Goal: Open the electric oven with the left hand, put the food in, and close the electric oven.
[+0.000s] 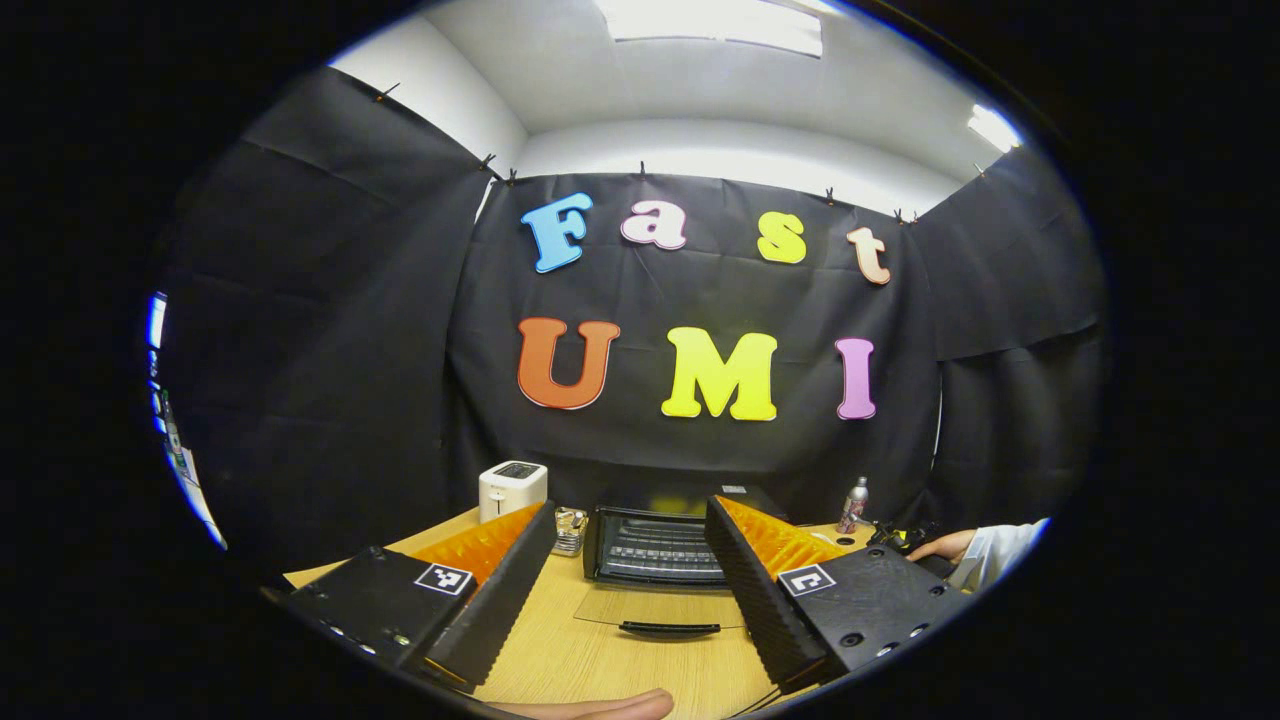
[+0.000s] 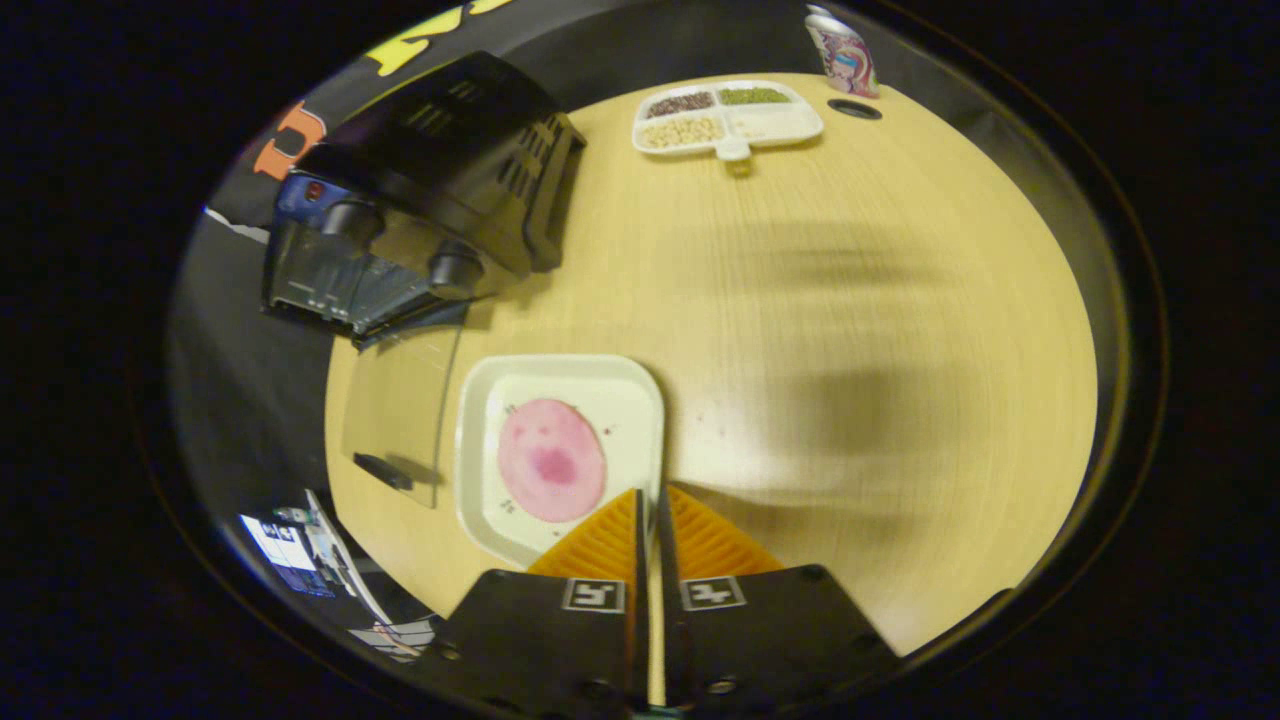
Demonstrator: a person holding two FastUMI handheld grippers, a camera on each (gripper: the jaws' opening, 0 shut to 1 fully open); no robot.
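Two grippers: left gripper spread wide, right gripper pinching the plate rim. Oven door is down, so I'd keep the plate level and slide it straight onto the rack.

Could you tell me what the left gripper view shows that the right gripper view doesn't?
Left gripper view alone: a white toaster and the open left claw. Right gripper view alone: the white tray with a pink round food item, a divided dish, and the right claw shut on the tray's edge. Both: the open oven, its door down, on the wooden table.

Cloth-walled recording booth with oven on table.
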